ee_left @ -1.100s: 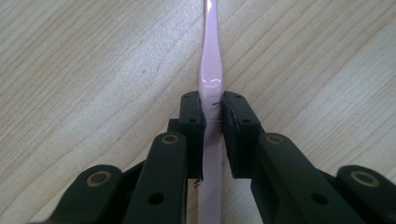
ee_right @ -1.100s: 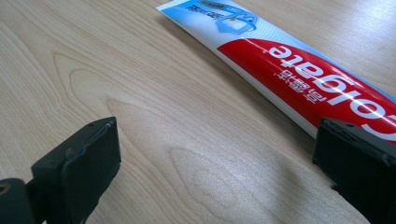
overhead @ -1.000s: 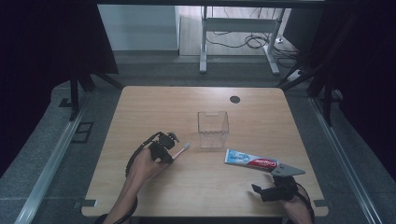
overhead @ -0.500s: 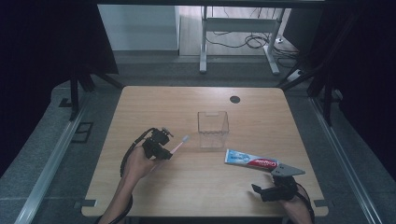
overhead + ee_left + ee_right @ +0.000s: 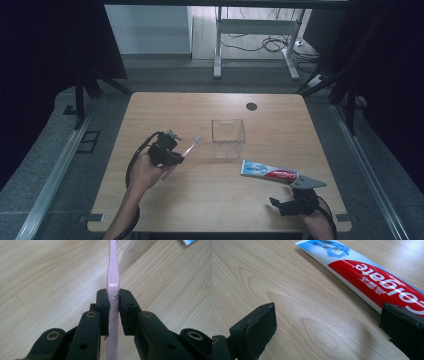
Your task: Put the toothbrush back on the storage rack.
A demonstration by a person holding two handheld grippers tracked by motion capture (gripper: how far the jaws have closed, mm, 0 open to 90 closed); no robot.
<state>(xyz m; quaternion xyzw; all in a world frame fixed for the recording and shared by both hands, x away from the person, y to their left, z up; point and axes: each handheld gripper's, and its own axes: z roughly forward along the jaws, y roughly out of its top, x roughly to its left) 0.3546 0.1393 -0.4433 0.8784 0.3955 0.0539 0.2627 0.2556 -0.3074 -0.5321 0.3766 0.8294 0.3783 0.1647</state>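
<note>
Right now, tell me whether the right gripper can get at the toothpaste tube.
Probably yes: the right gripper is open, the Colgate toothpaste tube lies flat just ahead, and only bare wooden table lies between.

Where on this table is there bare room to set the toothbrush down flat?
Bare wood spans the far table edge beyond the clear box, and the near middle between both hands. It is crowded around the box, the toothpaste tube and the left tongs holding the toothbrush.

Left of the clear box my left gripper has bare table; right of the box, toward me, the toothpaste tube blocks my right gripper
</note>
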